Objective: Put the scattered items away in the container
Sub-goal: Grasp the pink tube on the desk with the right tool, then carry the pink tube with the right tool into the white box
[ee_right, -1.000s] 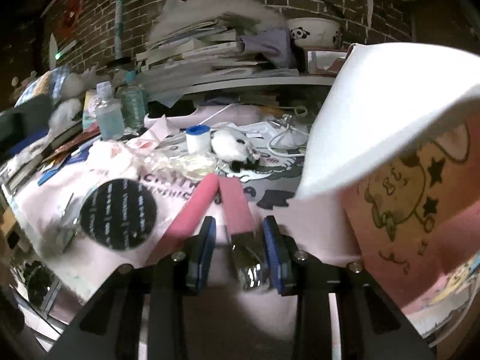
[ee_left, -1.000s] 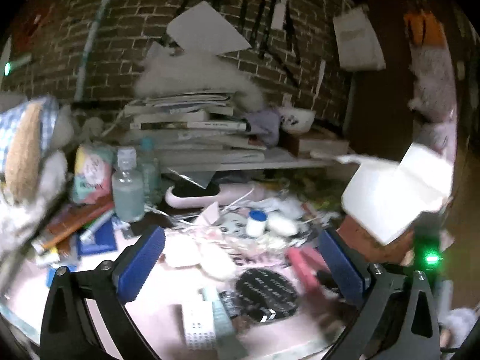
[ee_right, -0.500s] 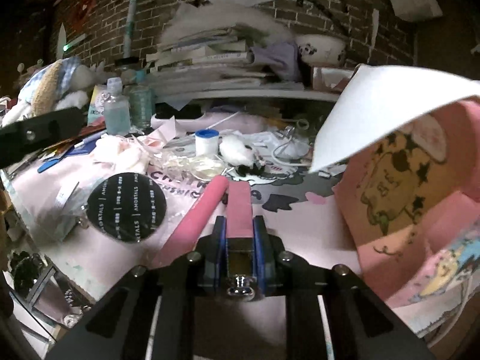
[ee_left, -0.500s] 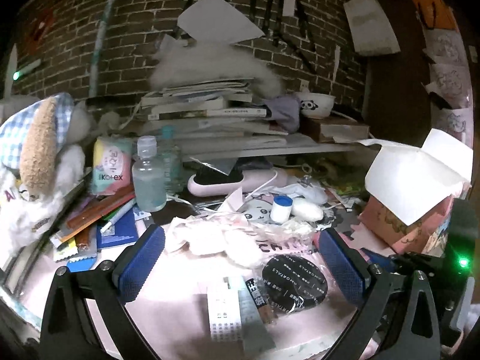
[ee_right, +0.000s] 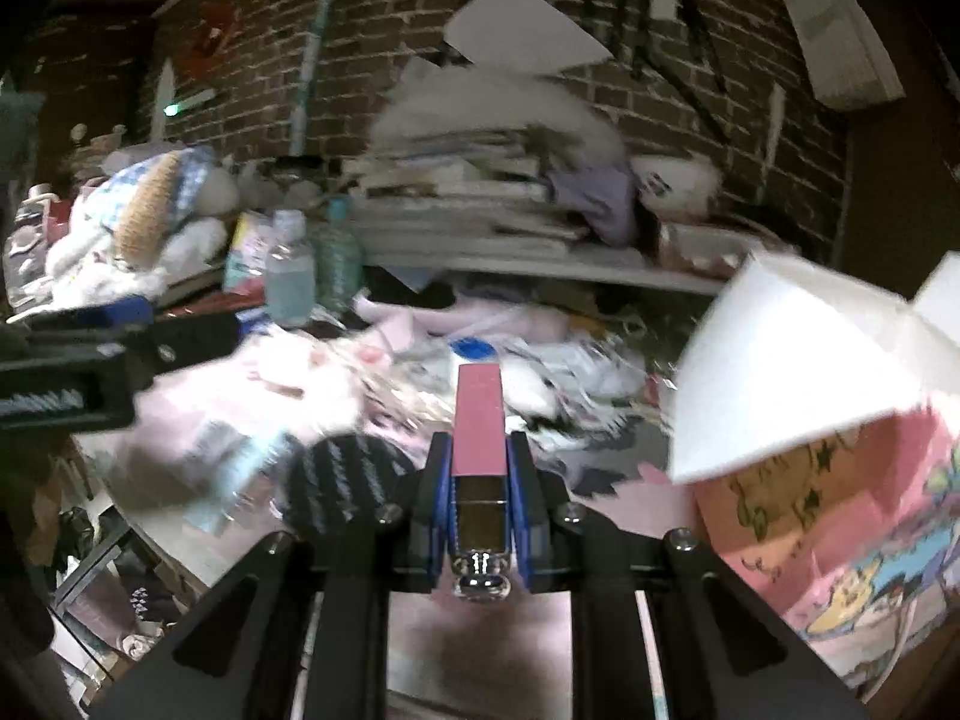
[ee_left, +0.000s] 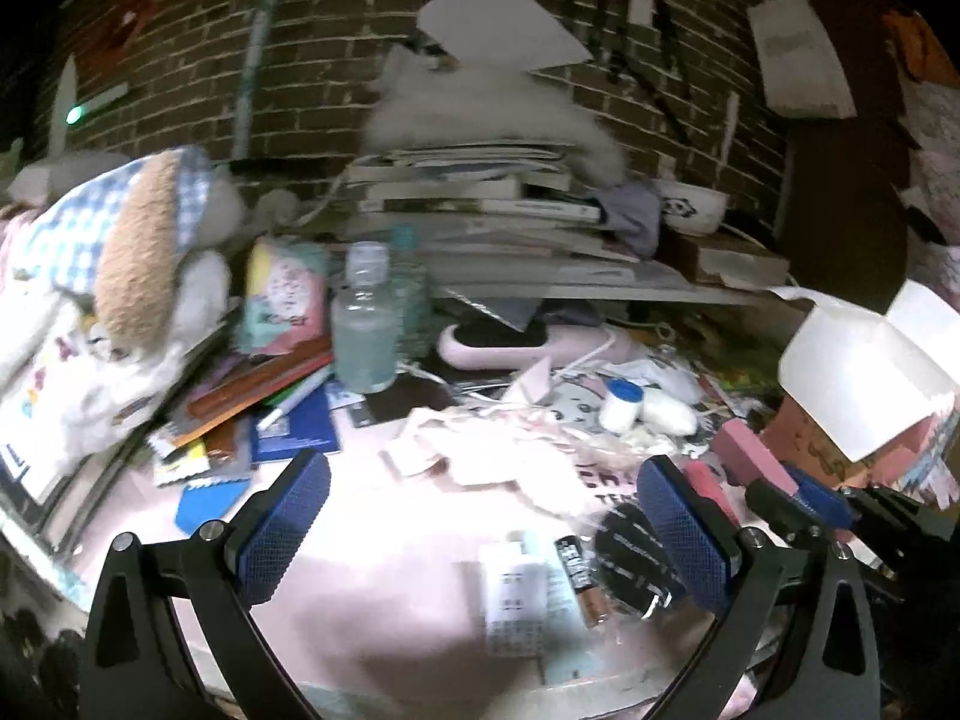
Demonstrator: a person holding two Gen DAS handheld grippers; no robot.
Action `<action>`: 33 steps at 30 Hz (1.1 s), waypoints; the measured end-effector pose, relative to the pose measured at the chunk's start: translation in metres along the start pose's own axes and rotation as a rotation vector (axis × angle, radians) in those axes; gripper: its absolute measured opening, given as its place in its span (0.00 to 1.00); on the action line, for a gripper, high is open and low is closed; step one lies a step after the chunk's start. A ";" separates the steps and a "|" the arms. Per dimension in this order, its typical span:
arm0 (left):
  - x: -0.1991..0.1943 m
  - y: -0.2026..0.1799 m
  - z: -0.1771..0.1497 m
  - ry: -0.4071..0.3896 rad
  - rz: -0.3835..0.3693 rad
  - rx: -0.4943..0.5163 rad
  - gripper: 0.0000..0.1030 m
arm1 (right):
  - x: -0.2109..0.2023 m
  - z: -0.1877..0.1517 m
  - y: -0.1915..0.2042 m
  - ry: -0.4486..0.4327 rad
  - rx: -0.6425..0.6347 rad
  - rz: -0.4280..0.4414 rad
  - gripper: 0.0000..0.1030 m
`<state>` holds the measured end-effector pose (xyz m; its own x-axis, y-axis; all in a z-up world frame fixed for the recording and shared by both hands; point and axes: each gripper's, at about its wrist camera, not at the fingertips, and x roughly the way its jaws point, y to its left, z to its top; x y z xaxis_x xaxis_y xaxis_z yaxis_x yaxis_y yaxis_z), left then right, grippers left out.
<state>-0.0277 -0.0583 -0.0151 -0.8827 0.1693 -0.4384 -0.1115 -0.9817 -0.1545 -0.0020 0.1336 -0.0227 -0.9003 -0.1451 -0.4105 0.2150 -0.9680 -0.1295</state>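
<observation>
My right gripper point(ee_right: 478, 468) is shut on a pink stapler point(ee_right: 478, 420), held level above the pink table mat. To its right stands the pink cartoon box point(ee_right: 840, 492) with its white flaps point(ee_right: 780, 360) up. In the left wrist view the stapler point(ee_left: 750, 450) and the right gripper point(ee_left: 798, 492) sit beside that box point(ee_left: 804, 438). My left gripper point(ee_left: 486, 516) hangs open over scattered items: a black round disc point(ee_left: 630, 546), a battery point(ee_left: 579, 570), a white label packet point(ee_left: 516, 588) and crumpled pink-white wrappers point(ee_left: 498, 450).
A clear bottle point(ee_left: 363, 324), a plush toy point(ee_left: 138, 252), pens and a blue booklet point(ee_left: 294, 426) crowd the left. A stack of books point(ee_left: 480, 210) on a shelf backs the table against a brick wall. A small blue-capped jar point(ee_left: 618, 405) lies mid-table.
My right gripper closed on the pink stapler and raised it off the mat. The left gripper stayed open and drifted a little to the right.
</observation>
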 end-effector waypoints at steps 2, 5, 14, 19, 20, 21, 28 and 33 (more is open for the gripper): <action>0.000 0.005 0.000 0.008 0.009 -0.021 0.99 | -0.002 0.009 0.005 -0.009 0.001 0.042 0.14; -0.002 0.009 -0.001 0.005 0.017 -0.029 0.99 | -0.010 0.022 0.011 -0.052 -0.025 0.046 0.14; -0.007 0.008 -0.001 -0.026 0.002 -0.017 0.99 | -0.040 0.063 -0.030 -0.083 -0.055 -0.014 0.14; -0.005 0.005 -0.001 -0.028 -0.023 -0.014 0.99 | -0.050 0.079 -0.087 0.012 -0.009 -0.042 0.14; -0.005 0.005 -0.001 -0.027 -0.025 -0.013 0.99 | -0.052 0.080 -0.098 0.036 0.012 -0.039 0.14; -0.004 0.004 -0.001 -0.026 -0.028 -0.013 0.99 | -0.054 0.080 -0.110 0.063 0.033 -0.042 0.14; -0.001 -0.001 -0.001 -0.019 -0.043 -0.007 0.99 | -0.052 0.080 -0.168 0.214 0.085 -0.100 0.14; 0.000 -0.003 0.000 -0.022 -0.054 -0.007 0.99 | -0.020 0.072 -0.199 0.434 0.124 -0.063 0.14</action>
<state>-0.0269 -0.0554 -0.0145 -0.8853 0.2200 -0.4098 -0.1560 -0.9705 -0.1841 -0.0545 0.3148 0.0762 -0.6626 -0.0116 -0.7489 0.0944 -0.9932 -0.0682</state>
